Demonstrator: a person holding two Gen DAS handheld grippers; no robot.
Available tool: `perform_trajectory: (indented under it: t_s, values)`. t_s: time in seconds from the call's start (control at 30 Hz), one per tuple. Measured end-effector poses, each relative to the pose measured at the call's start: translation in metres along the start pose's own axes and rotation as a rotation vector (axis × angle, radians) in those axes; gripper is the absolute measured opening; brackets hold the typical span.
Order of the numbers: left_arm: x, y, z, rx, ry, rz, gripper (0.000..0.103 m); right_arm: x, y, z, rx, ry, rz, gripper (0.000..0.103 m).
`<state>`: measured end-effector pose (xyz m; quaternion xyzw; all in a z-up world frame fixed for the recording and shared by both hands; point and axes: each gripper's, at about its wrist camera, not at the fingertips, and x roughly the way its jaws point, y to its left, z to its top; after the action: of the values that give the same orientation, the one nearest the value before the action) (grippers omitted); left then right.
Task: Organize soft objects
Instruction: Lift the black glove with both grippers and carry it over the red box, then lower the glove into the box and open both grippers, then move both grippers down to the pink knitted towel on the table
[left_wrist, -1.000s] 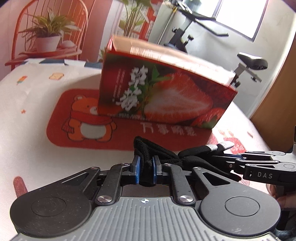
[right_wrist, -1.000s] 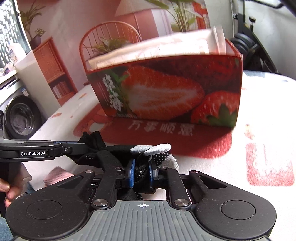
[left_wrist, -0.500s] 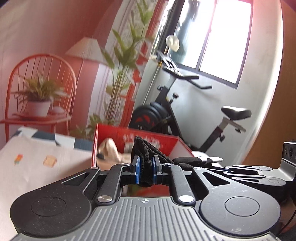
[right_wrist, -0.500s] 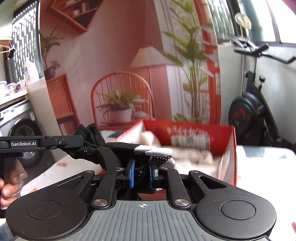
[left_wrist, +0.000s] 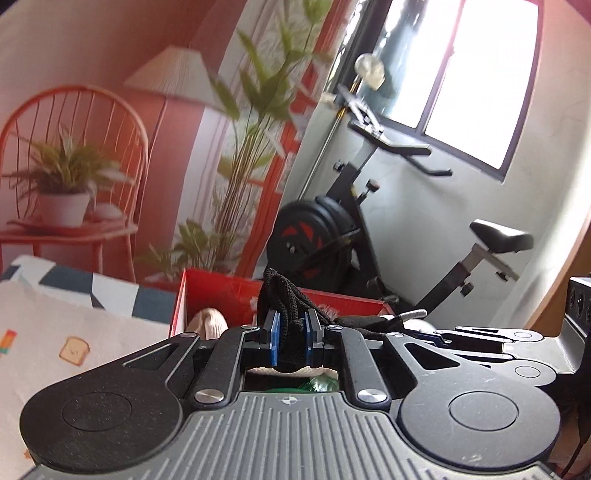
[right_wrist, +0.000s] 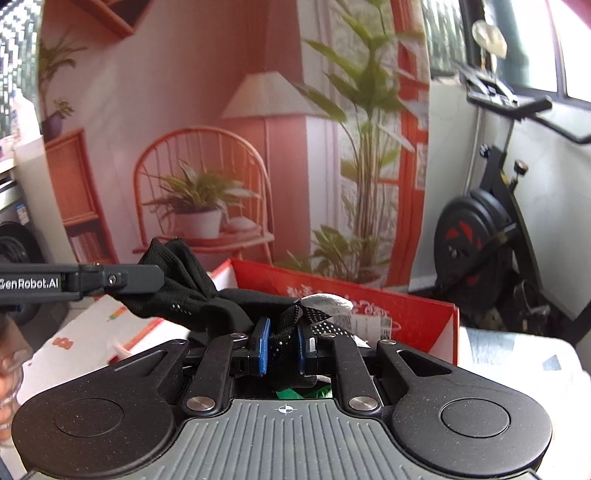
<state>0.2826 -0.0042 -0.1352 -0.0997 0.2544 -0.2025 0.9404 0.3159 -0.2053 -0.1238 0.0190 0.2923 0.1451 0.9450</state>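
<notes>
A black glove (left_wrist: 284, 295) with grey fingertips is stretched between both grippers, held over the open red strawberry box (left_wrist: 221, 291). My left gripper (left_wrist: 291, 334) is shut on the glove's cuff end. My right gripper (right_wrist: 282, 341) is shut on the glove's finger end (right_wrist: 317, 317). The left gripper's arm shows at the left of the right wrist view (right_wrist: 92, 280), gripping the glove (right_wrist: 177, 280). The box also shows in the right wrist view (right_wrist: 406, 314). A beige soft item (left_wrist: 208, 321) lies inside the box. Something green (left_wrist: 317, 384) shows below the fingers.
The box stands on a table with a white printed cloth (left_wrist: 55, 339). Behind are an orange chair with a potted plant (left_wrist: 66, 192), a tall plant (left_wrist: 251, 147) and an exercise bike (left_wrist: 369, 221). The right gripper body (left_wrist: 498, 350) sits close at my right.
Both grippers have risen with the glove from the table in front of the box to above its open top. The box's inside is now in view.
</notes>
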Motion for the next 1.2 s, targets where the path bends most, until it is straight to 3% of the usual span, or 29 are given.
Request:
perform_trajectory:
  t_s: [0.2, 0.4, 0.47, 0.53, 0.67, 0.77, 0.83, 0.9, 0.97, 1.03, 1.2]
  values:
    - [0.033, 0.016, -0.005, -0.011, 0.084, 0.037, 0.014, 0.041, -0.006, -0.015, 0.036, 0.104, -0.025, 0.013]
    - [0.047, 0.026, -0.007, -0.003, 0.122, 0.056, 0.016, 0.056, -0.009, -0.022, 0.032, 0.142, -0.052, 0.015]
    - [0.048, 0.027, -0.007, -0.002, 0.127, 0.066, 0.023, 0.058, -0.008, -0.024, 0.026, 0.151, -0.049, 0.017]
    - [0.047, 0.027, -0.007, -0.001, 0.125, 0.069, 0.038, 0.059, -0.009, -0.024, 0.017, 0.154, -0.057, 0.020]
    - [0.042, 0.021, -0.007, 0.027, 0.114, 0.074, 0.051, 0.056, -0.010, -0.024, 0.021, 0.146, -0.071, 0.024]
    - [0.037, 0.018, -0.006, 0.042, 0.107, 0.072, 0.066, 0.051, -0.011, -0.024, 0.021, 0.143, -0.082, 0.038]
    - [0.031, 0.016, -0.005, 0.041, 0.098, 0.081, 0.085, 0.046, -0.011, -0.024, 0.022, 0.138, -0.094, 0.059]
    - [0.024, 0.015, -0.004, 0.037, 0.076, 0.094, 0.096, 0.040, -0.011, -0.024, 0.026, 0.125, -0.102, 0.070]
    - [0.016, 0.013, -0.003, 0.036, 0.056, 0.105, 0.099, 0.031, -0.011, -0.023, 0.030, 0.111, -0.111, 0.080]
    - [0.009, 0.011, -0.002, 0.041, 0.052, 0.112, 0.099, 0.022, -0.012, -0.023, 0.035, 0.092, -0.118, 0.097]
    - [-0.008, 0.007, -0.003, 0.049, 0.062, 0.141, 0.102, -0.003, -0.014, -0.025, 0.060, 0.059, -0.118, 0.102]
